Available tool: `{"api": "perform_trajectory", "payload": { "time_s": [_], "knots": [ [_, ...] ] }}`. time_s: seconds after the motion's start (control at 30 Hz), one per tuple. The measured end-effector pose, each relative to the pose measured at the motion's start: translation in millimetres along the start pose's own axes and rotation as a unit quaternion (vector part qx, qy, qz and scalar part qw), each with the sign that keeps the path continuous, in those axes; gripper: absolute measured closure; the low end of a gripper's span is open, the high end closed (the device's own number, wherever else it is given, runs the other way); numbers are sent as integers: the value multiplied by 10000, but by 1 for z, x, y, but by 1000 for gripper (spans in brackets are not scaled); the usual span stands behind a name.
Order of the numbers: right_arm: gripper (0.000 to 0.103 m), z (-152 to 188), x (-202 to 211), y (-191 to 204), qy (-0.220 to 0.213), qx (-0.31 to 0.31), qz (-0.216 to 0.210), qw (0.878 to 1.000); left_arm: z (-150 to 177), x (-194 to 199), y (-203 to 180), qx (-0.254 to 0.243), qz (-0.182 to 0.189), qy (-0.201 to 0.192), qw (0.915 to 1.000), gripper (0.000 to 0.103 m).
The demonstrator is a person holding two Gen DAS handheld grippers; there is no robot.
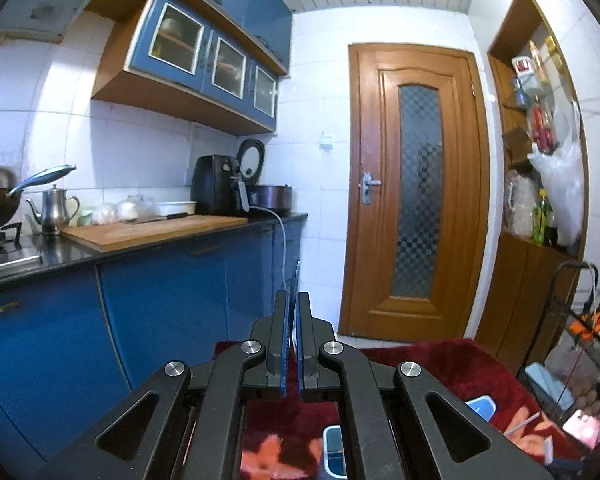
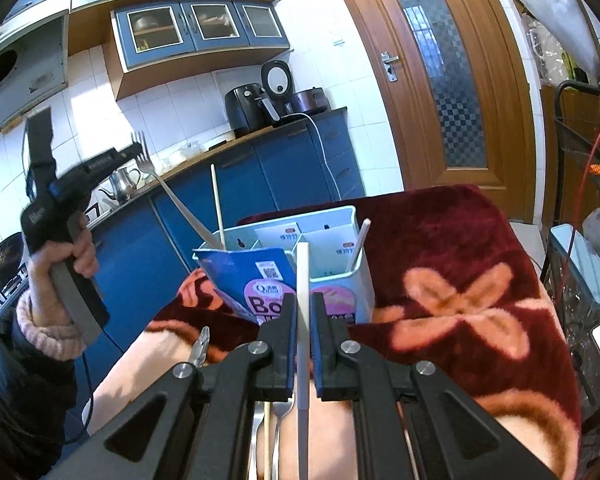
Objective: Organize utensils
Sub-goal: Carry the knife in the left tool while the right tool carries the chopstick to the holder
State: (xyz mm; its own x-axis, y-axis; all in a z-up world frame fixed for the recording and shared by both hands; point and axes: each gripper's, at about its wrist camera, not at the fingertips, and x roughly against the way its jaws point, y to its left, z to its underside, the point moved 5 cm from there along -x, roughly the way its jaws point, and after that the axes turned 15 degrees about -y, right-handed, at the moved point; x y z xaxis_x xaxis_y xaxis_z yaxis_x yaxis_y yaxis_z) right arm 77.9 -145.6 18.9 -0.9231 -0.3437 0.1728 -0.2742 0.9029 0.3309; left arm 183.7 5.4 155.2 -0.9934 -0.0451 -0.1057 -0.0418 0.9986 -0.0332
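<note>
In the right wrist view my right gripper (image 2: pixel 303 304) is shut on a white chopstick (image 2: pixel 302 320) that stands upright just in front of a pale blue divided utensil box (image 2: pixel 332 280). The box holds a fork (image 2: pixel 172 196), a cream chopstick (image 2: pixel 217 204) and another white stick (image 2: pixel 359 245). More utensils (image 2: pixel 278 412) lie on the cloth under the gripper. My left gripper (image 2: pixel 134 148) is raised at the left, away from the box. In the left wrist view the left gripper (image 1: pixel 293 300) is shut with nothing seen between its jaws, aimed at the kitchen cabinets.
The box stands on a dark red flowered cloth (image 2: pixel 452 288). A blue snack bag (image 2: pixel 256 284) leans on the box front. A blue counter (image 1: pixel 148 280) with a cutting board (image 1: pixel 152 230) runs along the left. A wooden door (image 1: pixel 416 192) and a black wire rack (image 2: pixel 580 152) are at the right.
</note>
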Motion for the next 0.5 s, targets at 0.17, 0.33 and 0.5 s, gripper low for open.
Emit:
{"api": "perform_trajectory", "payload": {
  "time_s": [0.17, 0.33, 0.5],
  "knots": [
    [95, -17, -5, 0, -216, 75, 42, 9997, 21, -8, -6, -59, 76, 227, 9997, 101],
    [95, -37, -18, 1, -552, 24, 118, 9984, 40, -13, -11, -59, 182, 438, 9989, 101],
    [95, -56, -31, 6, -1225, 134, 377, 9917, 52, -16, -14, 7, 333, 545, 9980, 100]
  ]
}}
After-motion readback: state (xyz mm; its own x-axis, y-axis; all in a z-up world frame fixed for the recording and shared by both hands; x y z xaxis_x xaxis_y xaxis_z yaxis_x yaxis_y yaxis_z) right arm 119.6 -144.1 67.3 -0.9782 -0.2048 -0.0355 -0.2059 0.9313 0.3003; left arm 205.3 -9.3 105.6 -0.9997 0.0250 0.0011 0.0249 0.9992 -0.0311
